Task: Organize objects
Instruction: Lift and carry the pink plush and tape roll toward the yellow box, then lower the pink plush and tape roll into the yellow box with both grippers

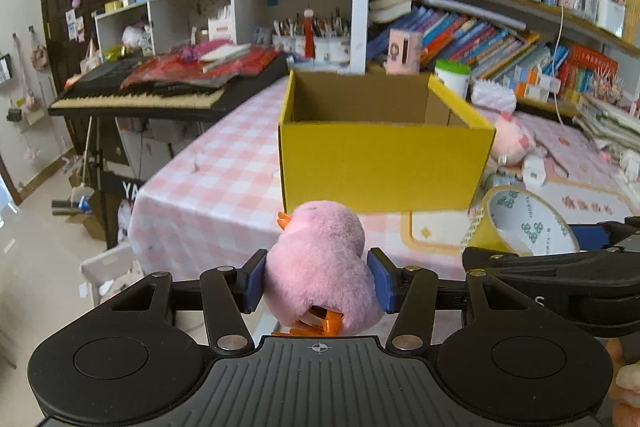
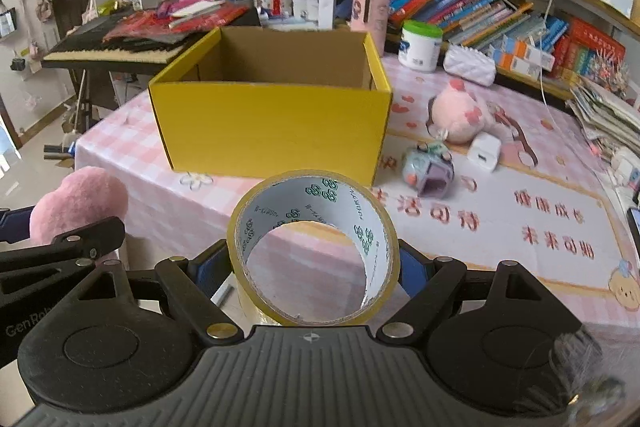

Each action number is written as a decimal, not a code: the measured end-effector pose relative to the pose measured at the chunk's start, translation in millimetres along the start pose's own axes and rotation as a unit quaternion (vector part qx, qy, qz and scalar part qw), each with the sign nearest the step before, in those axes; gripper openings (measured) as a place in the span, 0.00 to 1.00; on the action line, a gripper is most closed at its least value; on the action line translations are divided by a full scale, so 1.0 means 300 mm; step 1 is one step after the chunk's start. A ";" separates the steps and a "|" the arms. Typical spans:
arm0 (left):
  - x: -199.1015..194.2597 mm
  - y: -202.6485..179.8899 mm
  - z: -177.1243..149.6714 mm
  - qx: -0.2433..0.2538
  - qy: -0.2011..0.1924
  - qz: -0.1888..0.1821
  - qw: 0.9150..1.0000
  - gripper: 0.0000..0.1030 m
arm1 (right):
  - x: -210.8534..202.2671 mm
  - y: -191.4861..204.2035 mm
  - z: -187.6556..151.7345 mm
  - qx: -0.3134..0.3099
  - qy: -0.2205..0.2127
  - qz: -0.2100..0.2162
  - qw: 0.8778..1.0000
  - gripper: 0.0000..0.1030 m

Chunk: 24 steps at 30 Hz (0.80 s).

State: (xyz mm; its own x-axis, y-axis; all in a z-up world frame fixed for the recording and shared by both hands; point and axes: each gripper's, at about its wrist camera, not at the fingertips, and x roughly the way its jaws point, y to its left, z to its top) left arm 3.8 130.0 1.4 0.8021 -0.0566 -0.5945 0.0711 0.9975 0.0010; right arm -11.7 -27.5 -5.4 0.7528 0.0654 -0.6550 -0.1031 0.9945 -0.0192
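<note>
An open yellow cardboard box (image 1: 384,167) (image 2: 272,131) stands on the pink checked tablecloth, and what shows of its inside is bare. My left gripper (image 1: 318,281) is shut on a pink plush duck (image 1: 320,259) with orange feet, held above the table's near edge in front of the box. My right gripper (image 2: 314,267) is shut on a wide roll of yellowish tape (image 2: 316,247), held upright, also short of the box. The tape roll (image 1: 520,223) shows at the right of the left wrist view. The duck (image 2: 80,203) shows at the left of the right wrist view.
Right of the box lie a pink plush toy (image 2: 460,115), a white charger (image 2: 484,151) and a small pastel cube toy (image 2: 430,167). A white tub with a green lid (image 2: 420,45) stands behind. A keyboard (image 1: 160,91) sits left; bookshelves line the back.
</note>
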 end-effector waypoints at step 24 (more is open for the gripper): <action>0.337 -0.088 0.379 0.012 -0.085 0.031 0.996 0.50 | 0.302 -0.136 0.481 -0.050 -0.123 0.007 0.991 0.81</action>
State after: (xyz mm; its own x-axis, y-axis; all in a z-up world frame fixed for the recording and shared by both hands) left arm 150.4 92.9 32.8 0.8938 -0.0033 -0.4484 0.0310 0.9980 0.0544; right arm 154.6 -50.2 45.1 0.8849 0.1093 -0.4528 -0.1690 0.9812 -0.0934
